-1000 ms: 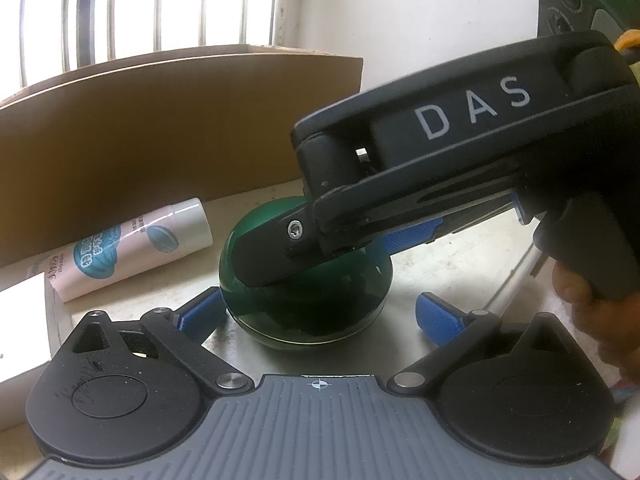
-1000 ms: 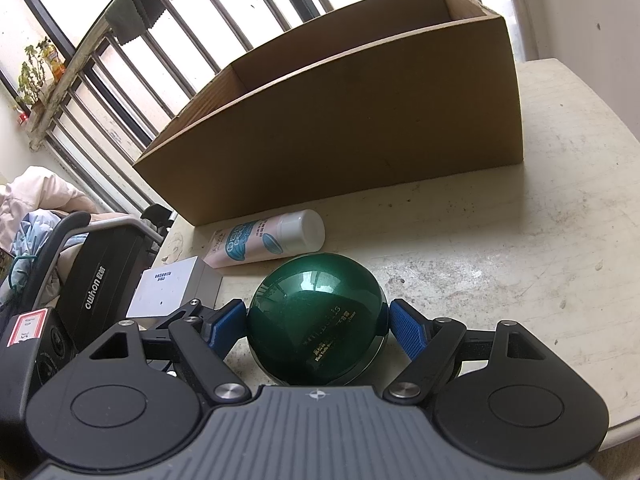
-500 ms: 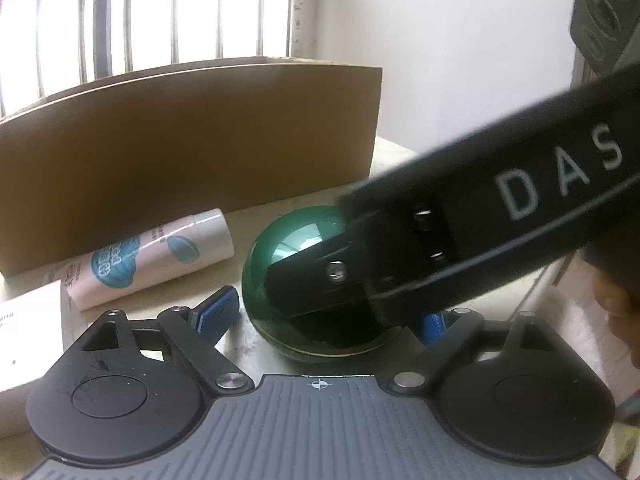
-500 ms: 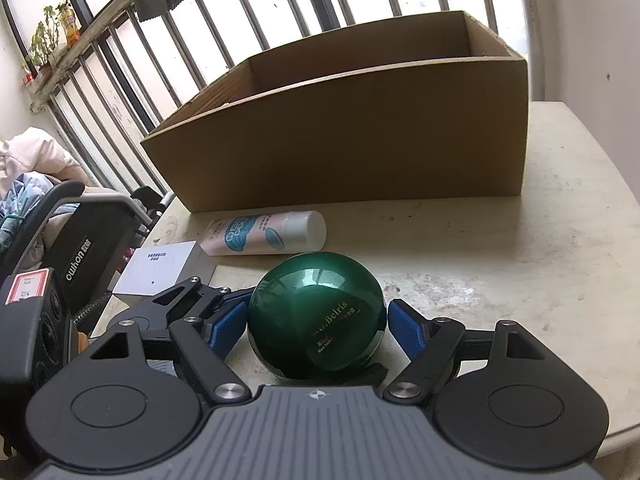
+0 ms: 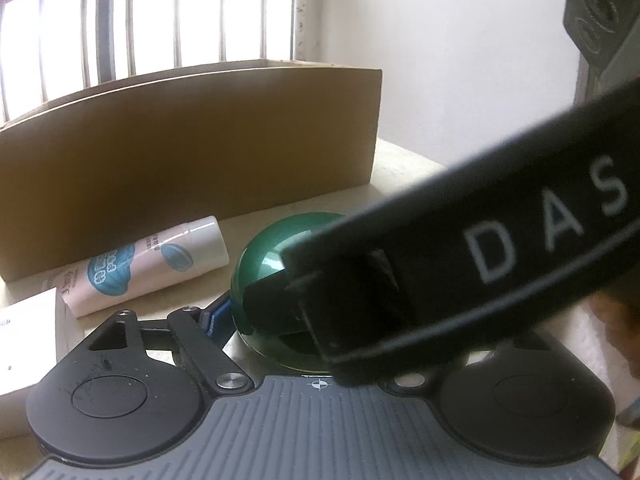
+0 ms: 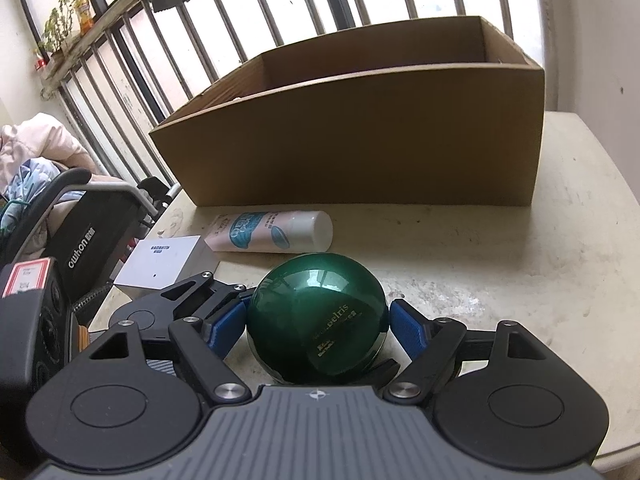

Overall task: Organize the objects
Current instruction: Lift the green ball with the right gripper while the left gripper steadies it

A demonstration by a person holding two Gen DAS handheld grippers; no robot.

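Paper box and tube lying just as before. Left gripper moved in close beside green jar; half hidden, so can't tell if wide or narrow. Right gripper pads now hugging green jar on table. Looks ready for lifting into cardboard box.
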